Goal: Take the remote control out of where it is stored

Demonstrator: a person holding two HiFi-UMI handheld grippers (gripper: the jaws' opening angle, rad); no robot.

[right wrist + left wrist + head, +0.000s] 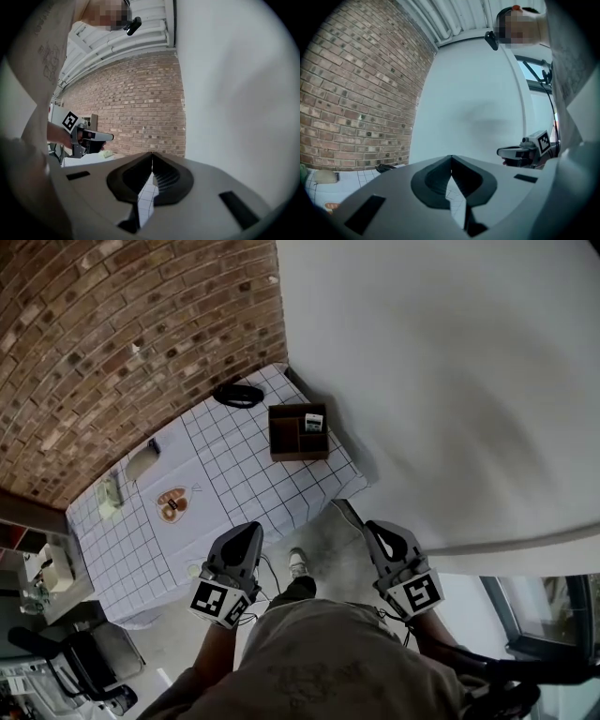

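In the head view, your left gripper (251, 531) and right gripper (371, 527) are side by side. Both point toward the table draped in a white, dark-gridded cloth (234, 486). The open brown wooden box with dividers (286, 434) stands on the table ahead of both grippers and well apart from them, slightly nearer the right one's line. The small pale remote control (313, 421) stands in the box's far right compartment. Neither gripper touches anything. A black curved object (238, 395) lies beyond the box on the left gripper's side, near the red-brown brick wall (112, 334). A small plate with something orange-brown on it (172, 503) sits ahead and to the left of your left gripper.

In the left gripper view, your jaws are clenched, their tips meeting with nothing between them. Only gridded cloth shows through the slit lower down. The right gripper hangs off to the right, apart, against the plain white wall (478, 93). The black curved object lies far ahead to the left.

In the right gripper view, these jaws are pressed together too, and empty. The left gripper is off to the left, and the brick wall is straight ahead.
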